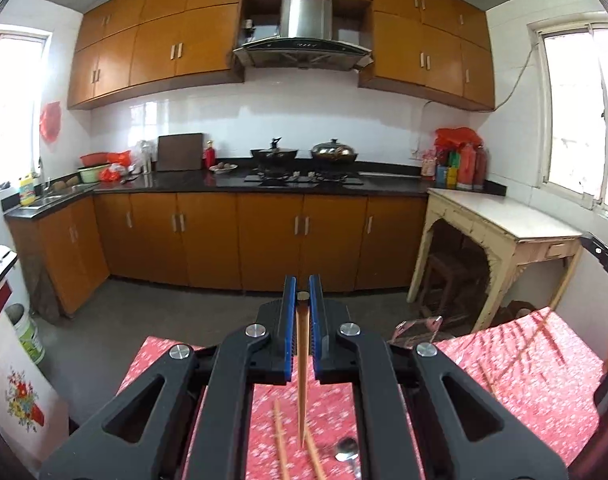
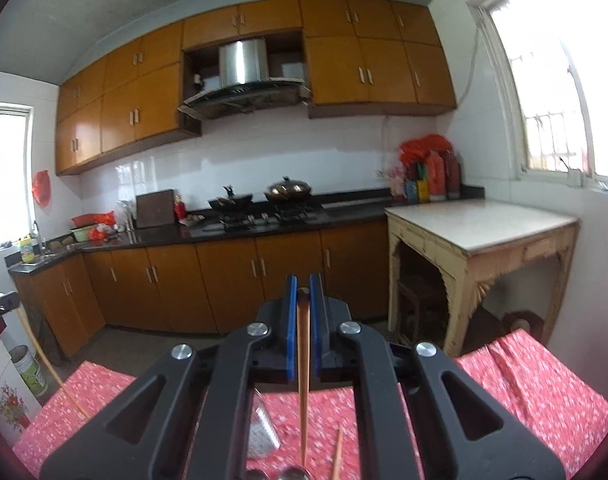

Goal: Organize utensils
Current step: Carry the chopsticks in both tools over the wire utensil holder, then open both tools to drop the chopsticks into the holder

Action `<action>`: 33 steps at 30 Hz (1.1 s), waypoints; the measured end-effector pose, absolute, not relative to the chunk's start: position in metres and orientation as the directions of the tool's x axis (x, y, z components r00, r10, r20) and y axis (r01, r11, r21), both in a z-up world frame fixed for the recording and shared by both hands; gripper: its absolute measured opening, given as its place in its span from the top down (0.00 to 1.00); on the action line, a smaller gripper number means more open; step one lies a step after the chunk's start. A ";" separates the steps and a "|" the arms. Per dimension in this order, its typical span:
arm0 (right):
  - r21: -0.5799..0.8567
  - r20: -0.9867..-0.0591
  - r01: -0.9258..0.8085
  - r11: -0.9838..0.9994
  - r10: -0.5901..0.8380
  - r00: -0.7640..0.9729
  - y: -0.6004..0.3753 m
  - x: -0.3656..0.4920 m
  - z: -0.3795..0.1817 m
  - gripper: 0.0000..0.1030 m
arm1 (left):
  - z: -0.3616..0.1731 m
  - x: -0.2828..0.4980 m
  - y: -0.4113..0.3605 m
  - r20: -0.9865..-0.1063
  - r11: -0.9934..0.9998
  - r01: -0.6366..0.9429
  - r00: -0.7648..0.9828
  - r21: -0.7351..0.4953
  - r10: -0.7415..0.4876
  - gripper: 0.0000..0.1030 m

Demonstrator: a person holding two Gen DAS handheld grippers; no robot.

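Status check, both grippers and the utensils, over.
Left gripper shut on a light chopstick. Right gripper shut on a dark chopstick. Loose chopsticks and spoon on red floral tablecloth. Nothing blocking.

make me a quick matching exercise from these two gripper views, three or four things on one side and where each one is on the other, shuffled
Things:
1. lighter chopstick
2. darker chopstick
3. spoon
4. two lidded woks

Places:
A. on the stove at the back counter
B. clamped in the right gripper
C. lying on the red floral tablecloth
D. clamped in the left gripper

Pairs: 1-D, 2-B, 3-C, 4-A
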State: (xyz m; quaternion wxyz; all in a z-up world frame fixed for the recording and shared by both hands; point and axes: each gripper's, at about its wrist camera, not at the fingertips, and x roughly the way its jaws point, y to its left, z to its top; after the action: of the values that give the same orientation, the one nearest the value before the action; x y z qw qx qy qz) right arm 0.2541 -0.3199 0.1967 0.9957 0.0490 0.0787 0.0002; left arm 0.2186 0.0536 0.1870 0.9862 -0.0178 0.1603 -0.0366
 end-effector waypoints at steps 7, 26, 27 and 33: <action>0.069 -0.090 -0.048 0.996 0.054 0.994 -0.283 0.275 0.241 0.93 | 0.230 0.236 0.017 -0.251 0.993 0.110 0.961 -0.042 -0.117 0.93; 0.086 -0.233 -0.137 0.987 0.154 0.960 -0.238 0.371 0.187 0.93 | 0.198 0.317 -0.035 -0.319 0.980 0.153 0.929 -0.128 -0.187 0.93; 0.091 -0.244 -0.140 0.986 0.159 0.957 -0.239 0.375 0.181 0.93 | 0.193 0.319 -0.036 -0.325 0.982 0.148 0.928 -0.118 -0.179 0.93; 0.133 -0.330 -0.149 0.980 0.186 0.926 -0.244 0.404 0.146 0.93 | 0.163 0.340 -0.041 -0.385 0.981 0.150 0.904 -0.122 -0.186 0.93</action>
State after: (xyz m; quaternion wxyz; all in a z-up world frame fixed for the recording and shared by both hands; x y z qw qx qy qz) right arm 0.4035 -0.2441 0.1461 0.9798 0.0529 0.1729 0.0854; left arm 0.3402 -0.0413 0.1628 0.9747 -0.0450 0.2013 -0.0860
